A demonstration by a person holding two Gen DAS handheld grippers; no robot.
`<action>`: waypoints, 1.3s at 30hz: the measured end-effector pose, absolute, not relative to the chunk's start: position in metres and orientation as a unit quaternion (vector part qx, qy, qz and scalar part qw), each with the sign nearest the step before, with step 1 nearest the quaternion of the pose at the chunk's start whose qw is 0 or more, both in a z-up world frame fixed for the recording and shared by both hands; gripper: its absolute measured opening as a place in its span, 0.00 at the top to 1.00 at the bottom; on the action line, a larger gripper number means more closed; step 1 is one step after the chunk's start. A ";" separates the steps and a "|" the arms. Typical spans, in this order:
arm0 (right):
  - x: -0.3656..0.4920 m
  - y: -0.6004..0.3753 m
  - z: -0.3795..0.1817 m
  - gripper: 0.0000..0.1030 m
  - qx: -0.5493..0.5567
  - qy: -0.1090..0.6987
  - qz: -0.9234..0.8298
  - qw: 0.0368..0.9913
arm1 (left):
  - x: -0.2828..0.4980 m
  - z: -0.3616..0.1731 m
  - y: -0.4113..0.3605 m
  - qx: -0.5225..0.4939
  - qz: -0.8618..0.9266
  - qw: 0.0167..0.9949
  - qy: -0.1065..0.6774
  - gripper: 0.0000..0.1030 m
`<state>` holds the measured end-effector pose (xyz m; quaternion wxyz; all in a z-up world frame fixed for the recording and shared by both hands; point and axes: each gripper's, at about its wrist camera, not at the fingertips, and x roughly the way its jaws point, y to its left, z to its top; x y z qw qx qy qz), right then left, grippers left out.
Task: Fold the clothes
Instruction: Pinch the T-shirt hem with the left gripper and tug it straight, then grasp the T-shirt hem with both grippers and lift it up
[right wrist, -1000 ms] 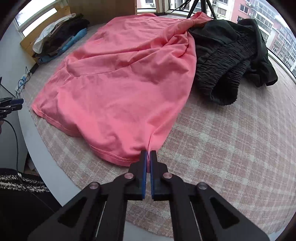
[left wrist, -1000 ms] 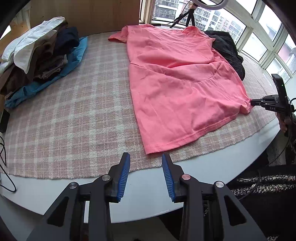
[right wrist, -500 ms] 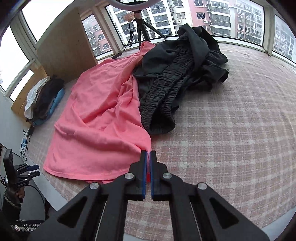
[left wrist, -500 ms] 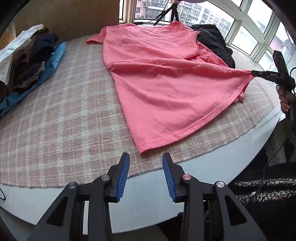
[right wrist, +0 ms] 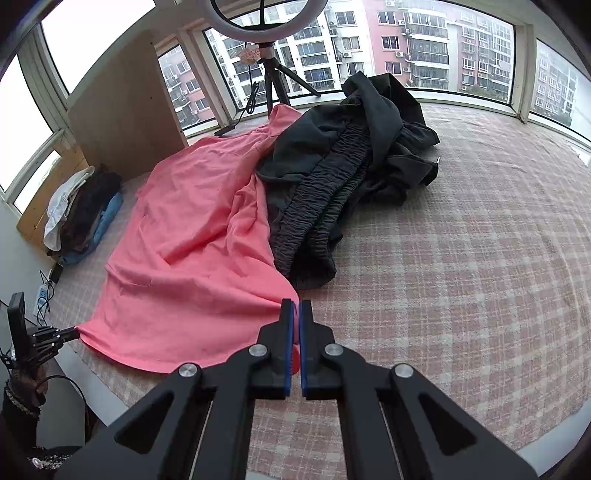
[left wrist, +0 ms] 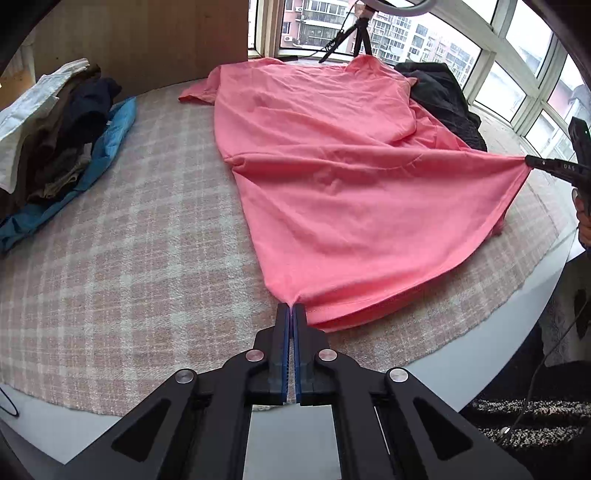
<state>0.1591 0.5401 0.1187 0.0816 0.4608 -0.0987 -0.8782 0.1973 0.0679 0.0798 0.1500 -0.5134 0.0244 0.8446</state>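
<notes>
Left wrist view. The left gripper is clenched on the near hem corner of the pink T-shirt, its blue-padded jaws pressed together with a pinch of fabric between them. The shirt lies spread on the pink checked cloth that covers the round table, collar toward the window. Its other hem corner is drawn taut and lifted toward the right gripper, visible at the right edge, where the cloth meets its tip. A stack of folded clothes rests on a blue garment at the far left, well apart from the shirt. A dark garment lies beside the shirt on its right. A tripod stands at the window beyond the collar.

Right wrist view. The right gripper grasps the pink T-shirt at a hem corner; pink fabric shows between the narrowly parted pads. The shirt stretches leftward to the left gripper, which holds the opposite corner at the table edge. The dark garment, crumpled, lies against the shirt's right side and partly over it. The stack of folded clothes sits at the far left by a wooden panel.
</notes>
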 end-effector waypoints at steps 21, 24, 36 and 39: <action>0.204 0.513 0.093 0.98 0.513 -0.146 -0.842 0.075 | 0.205 0.073 0.001 -0.568 0.816 0.101 0.024 0.99; 0.204 0.521 0.073 0.98 0.549 -0.126 -0.825 0.045 | 0.203 0.066 0.013 -0.575 0.809 0.116 0.032 0.98; 0.190 0.504 0.059 0.89 0.577 -0.081 -0.807 0.093 | 0.213 0.063 -0.006 -0.581 0.806 0.117 0.005 0.74; 0.185 0.497 0.051 0.74 0.585 -0.078 -0.801 0.100 | 0.211 0.057 -0.003 -0.580 0.805 0.126 -0.003 0.71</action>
